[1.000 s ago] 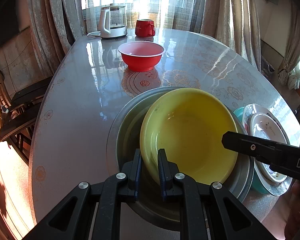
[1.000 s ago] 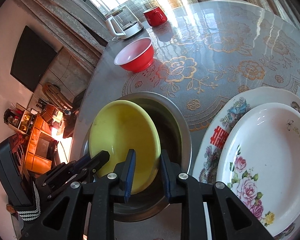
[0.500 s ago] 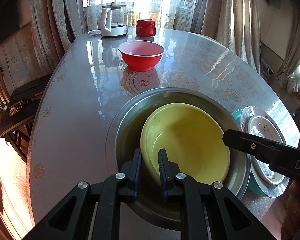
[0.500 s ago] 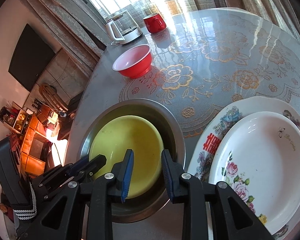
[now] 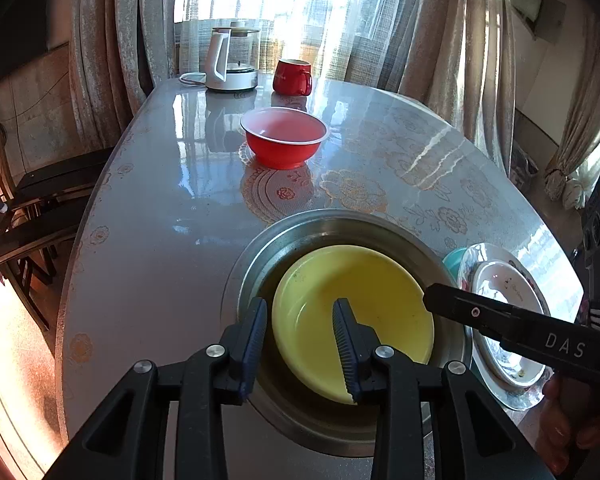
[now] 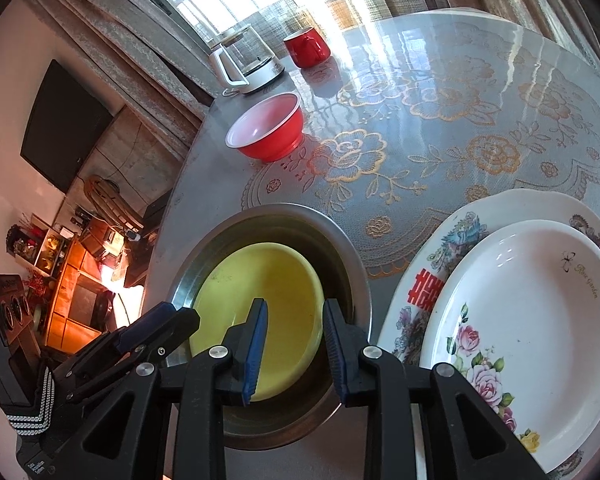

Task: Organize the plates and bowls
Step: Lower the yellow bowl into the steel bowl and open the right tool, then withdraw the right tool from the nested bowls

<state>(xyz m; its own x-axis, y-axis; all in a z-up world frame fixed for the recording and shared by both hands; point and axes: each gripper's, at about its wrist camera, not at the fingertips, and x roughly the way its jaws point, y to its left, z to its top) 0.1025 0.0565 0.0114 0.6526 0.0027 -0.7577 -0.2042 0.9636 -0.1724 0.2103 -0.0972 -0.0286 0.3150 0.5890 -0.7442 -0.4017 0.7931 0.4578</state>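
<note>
A: Where is the yellow bowl (image 5: 352,312) at the moment?

B: It sits inside the steel basin (image 5: 300,236), near the table (image 5: 160,220) edge closest to the cameras, lying flat in the bottom.

A: And the left gripper (image 5: 300,344)?

B: Its jaws have just been opening. The bowl's near rim lies between them, but the blue pads stand clear of it on either side, so the bowl is released.

A: The right gripper (image 6: 294,350)?

B: It hovers over the basin's right side with its jaws a little apart. The bowl's far edge and the basin wall show through the gap, and nothing is clamped.

A: What else needs sorting?

B: A red bowl (image 5: 283,142) stands alone further back on the table, well apart from the basin. Just beside the basin on the right, a white plate with roses (image 6: 528,328) rests on a larger floral plate (image 6: 432,276). In the left wrist view a teal dish (image 5: 454,262) peeks out from under that stack.

A: Anything at the far end?

B: A glass kettle (image 5: 232,60) and a red mug (image 5: 292,77), near the curtained window.
</note>
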